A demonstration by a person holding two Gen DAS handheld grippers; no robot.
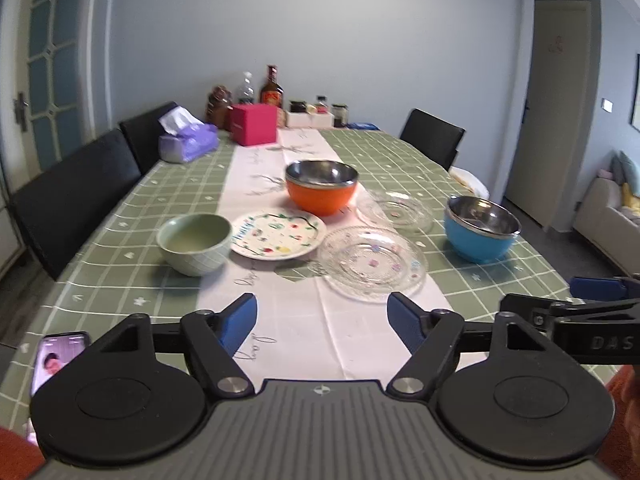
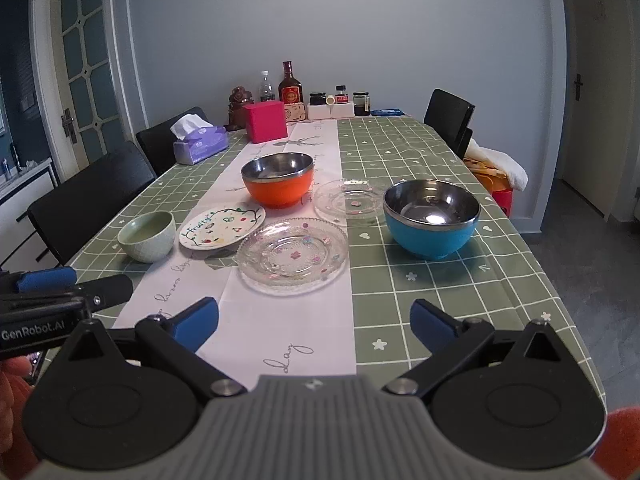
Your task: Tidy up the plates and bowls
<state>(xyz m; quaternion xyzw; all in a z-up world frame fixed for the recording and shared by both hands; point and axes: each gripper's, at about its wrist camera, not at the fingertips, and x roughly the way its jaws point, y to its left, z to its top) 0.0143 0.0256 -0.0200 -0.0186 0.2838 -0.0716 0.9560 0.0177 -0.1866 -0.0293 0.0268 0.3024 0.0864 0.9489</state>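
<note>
1. Hovering over the near edge of the long green-checked dining table [image 2: 440, 280], the left gripper [image 1: 322, 320] and right gripper [image 2: 314, 322] both hang with jaws spread wide, gripping nothing.
2. Largest of the dishes, the blue steel-lined bowl [image 2: 432, 218] sits toward the table's right edge; a careless nudge could likely send it off that side.
3. An orange steel-lined bowl [image 2: 278, 184] stands on the white centre runner, farther back; smooth round walls may slip between blue pads.
4. Two clear patterned glass plates [image 2: 292, 256] [image 2: 348, 200] lie flat mid-table; thin rims look hard to catch, and stacking them roughly risks chipping.
5. A white fruit-painted plate [image 2: 222, 226] nearly touches the near glass plate, so lifting either could drag its neighbour.
6. Smallest, a pale green ceramic bowl [image 2: 147, 234] sits toward the left edge.
</note>
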